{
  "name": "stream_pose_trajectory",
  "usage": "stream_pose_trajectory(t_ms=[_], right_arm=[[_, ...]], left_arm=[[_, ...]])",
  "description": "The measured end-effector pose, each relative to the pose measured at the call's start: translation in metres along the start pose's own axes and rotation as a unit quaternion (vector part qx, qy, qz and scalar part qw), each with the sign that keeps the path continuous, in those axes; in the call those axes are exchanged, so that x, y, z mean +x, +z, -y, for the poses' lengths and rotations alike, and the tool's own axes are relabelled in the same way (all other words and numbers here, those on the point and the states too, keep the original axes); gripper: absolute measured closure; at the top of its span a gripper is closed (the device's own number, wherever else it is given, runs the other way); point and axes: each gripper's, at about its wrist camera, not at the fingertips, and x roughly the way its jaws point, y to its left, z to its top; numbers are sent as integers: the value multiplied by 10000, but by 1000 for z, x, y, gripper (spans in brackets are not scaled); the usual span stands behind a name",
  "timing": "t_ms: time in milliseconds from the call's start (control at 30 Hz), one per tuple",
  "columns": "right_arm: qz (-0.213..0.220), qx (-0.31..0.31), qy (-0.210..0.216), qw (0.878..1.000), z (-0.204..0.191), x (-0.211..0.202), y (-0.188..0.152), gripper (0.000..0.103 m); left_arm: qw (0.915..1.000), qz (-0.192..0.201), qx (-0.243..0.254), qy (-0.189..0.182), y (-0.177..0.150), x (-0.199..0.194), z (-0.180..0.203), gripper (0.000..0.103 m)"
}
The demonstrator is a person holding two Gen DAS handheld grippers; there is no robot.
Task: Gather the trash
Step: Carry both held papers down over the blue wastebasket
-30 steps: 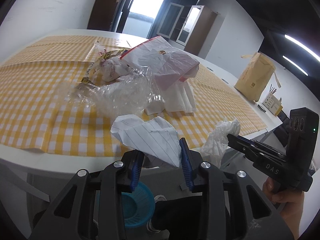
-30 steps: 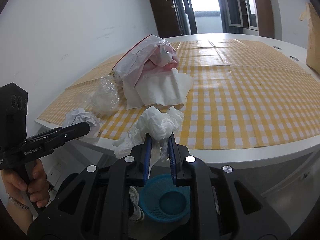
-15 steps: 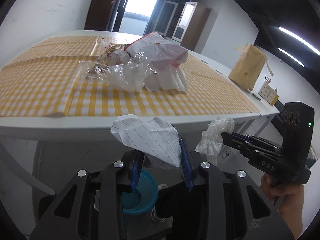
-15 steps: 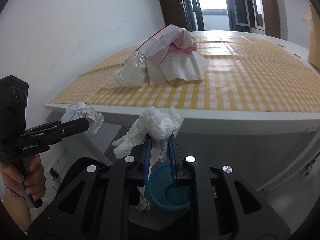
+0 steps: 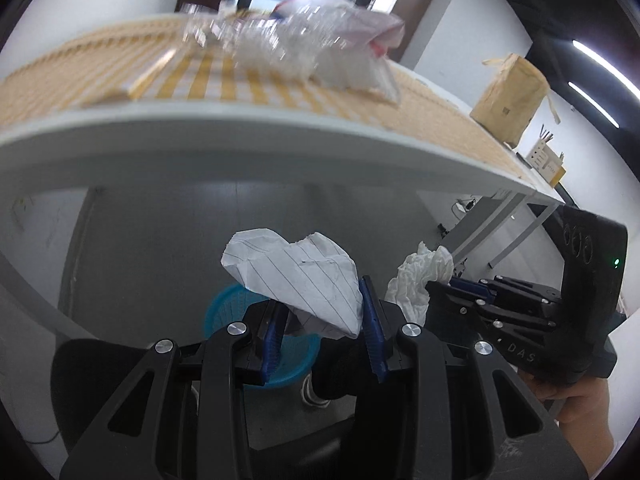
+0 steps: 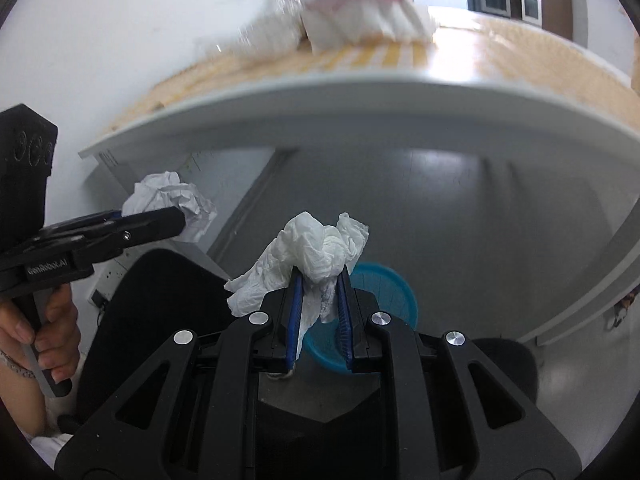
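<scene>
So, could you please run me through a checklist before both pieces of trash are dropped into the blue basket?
1. Left gripper clamped on the crumpled lined paper: ok.
2. Right gripper clamped on the crumpled white tissue: ok.
3. Blue basket in view below both loads: ok.
4. Each load directly above the basket opening: cannot tell.
5. Both grippers below the table edge: ok.
6. More trash left on the table, such as the clear plastic wrap: not ok.

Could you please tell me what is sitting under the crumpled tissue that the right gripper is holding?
Below the crumpled tissue sits a blue basket on the grey floor. The tissue and the right gripper cover most of the basket's inside, so its contents cannot be seen.
</scene>
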Motion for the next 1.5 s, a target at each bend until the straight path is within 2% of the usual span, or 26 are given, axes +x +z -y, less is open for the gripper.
stream_pose_trajectory(t_ms=[567,633,767,867,1200,1500], right_arm=[[-1088,487,22,9929,31,101,-35,88],[-1238,475,-89,9911,33,112,-39,88],[-1450,619,-143,9874,41,131,-35,88],[-1539,668,-130,9857,46,143,-33,88],[-2024,893,-200,9750,60,199,-32,87],[-2381,1181,-420,9631,70,246,-39,86]], left_arm=[[9951,-847,-500,59,-30,94,-46,69],[9945,-907,-510,66,-31,105,-51,69],[9932,-1013,-568,73,-39,125,-62,69],[9920,-1106,-564,213,-46,134,-68,69],[9847,-1474,-893,244,-43,169,-82,69],[9743,-1775,-1351,317,-39,212,-102,68]])
